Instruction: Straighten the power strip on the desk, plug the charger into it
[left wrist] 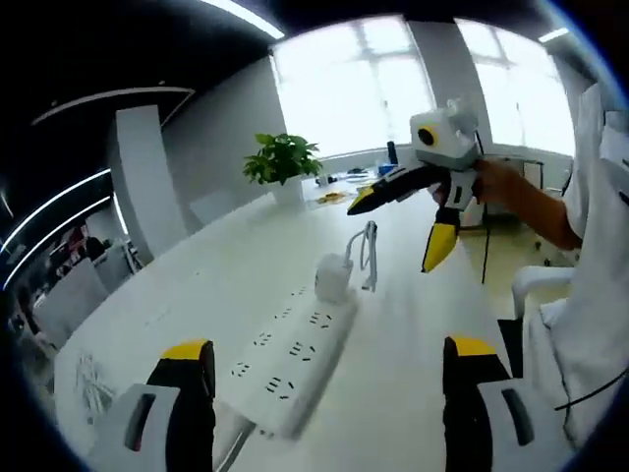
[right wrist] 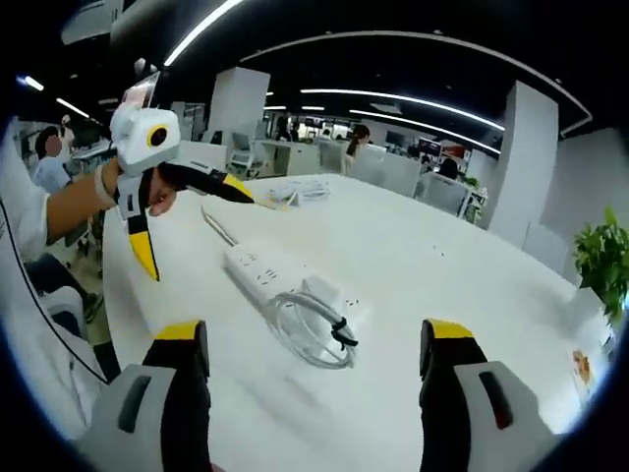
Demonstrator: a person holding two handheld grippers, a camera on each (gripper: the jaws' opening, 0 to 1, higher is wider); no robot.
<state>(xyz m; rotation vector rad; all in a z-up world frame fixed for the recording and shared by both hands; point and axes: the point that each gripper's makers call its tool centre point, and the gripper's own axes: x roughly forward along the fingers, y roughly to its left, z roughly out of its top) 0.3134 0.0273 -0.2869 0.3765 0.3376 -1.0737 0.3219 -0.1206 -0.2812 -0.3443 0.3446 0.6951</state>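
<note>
One strip (left wrist: pixel 295 362) lying on the white desk (left wrist: pixel 413 324), running from 7 toward 1 o'clock in the left gripper view. One charger (left wrist: pixel 334 275) sitting plugged in at its far end, one coiled cable (left wrist: pixel 369 254) resting just beyond. One plant (left wrist: pixel 282 159) standing at 12 o'clock by the windows.

Left gripper (left wrist: pixel 329 379) hovering over the near end of the strip, jaws spread wide, gripping nothing. Right gripper (left wrist: pixel 403 221) hanging at 2 o'clock above the desk, held by one hand (left wrist: pixel 501 182), jaws splayed wide, carrying nothing.

Appearing in the right gripper view: strip (right wrist: pixel 260 267) at centre, charger (right wrist: pixel 329 293) and cable (right wrist: pixel 310 334) nearer, left gripper (right wrist: pixel 192 226) at 10 o'clock, right gripper (right wrist: pixel 314 369) wide apart.
</note>
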